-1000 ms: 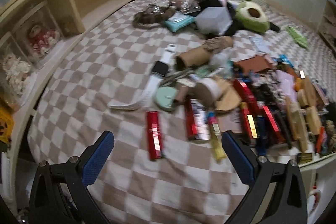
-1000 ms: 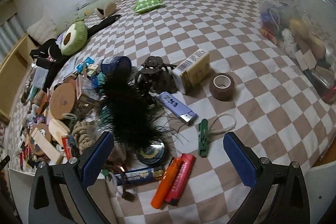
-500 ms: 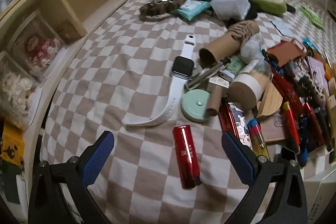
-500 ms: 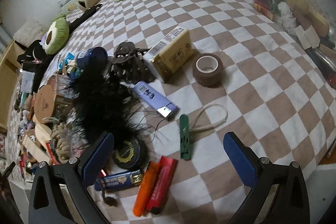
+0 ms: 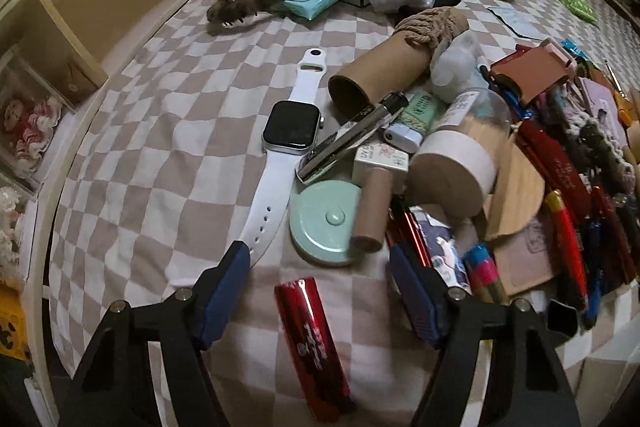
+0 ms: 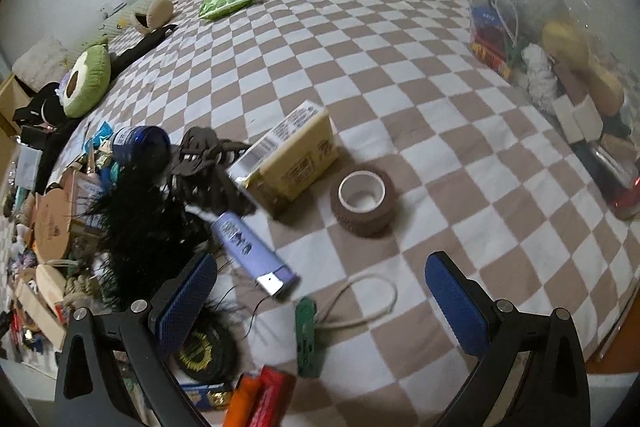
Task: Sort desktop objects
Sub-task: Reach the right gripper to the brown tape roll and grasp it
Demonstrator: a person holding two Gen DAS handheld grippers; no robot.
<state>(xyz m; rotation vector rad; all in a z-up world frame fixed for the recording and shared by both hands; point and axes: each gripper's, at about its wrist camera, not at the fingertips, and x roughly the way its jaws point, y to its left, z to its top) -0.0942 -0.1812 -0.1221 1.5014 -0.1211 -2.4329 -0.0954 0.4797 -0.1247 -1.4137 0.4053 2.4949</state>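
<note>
My left gripper (image 5: 320, 291) is open and low over the checkered bed cover, with a red tube (image 5: 314, 347) lying between its fingers. Just beyond lie a mint round case (image 5: 326, 225) and a white smartwatch (image 5: 290, 127). My right gripper (image 6: 320, 301) is open above a green clip with a cord loop (image 6: 308, 337). A purple lighter (image 6: 252, 253), a brown tape roll (image 6: 363, 199) and a yellow box (image 6: 294, 157) lie ahead of it.
A dense pile of pens, tubes and a cardboard roll (image 5: 380, 75) fills the right of the left wrist view. A wooden shelf (image 5: 92, 7) borders the left. A clear storage bin (image 6: 560, 47) with items stands at the right. Black feathers (image 6: 136, 223) lie to the left.
My left gripper has moved forward and down, so the red tube now sits between its fingers. My right gripper has also lowered toward the green clip and lighter.
</note>
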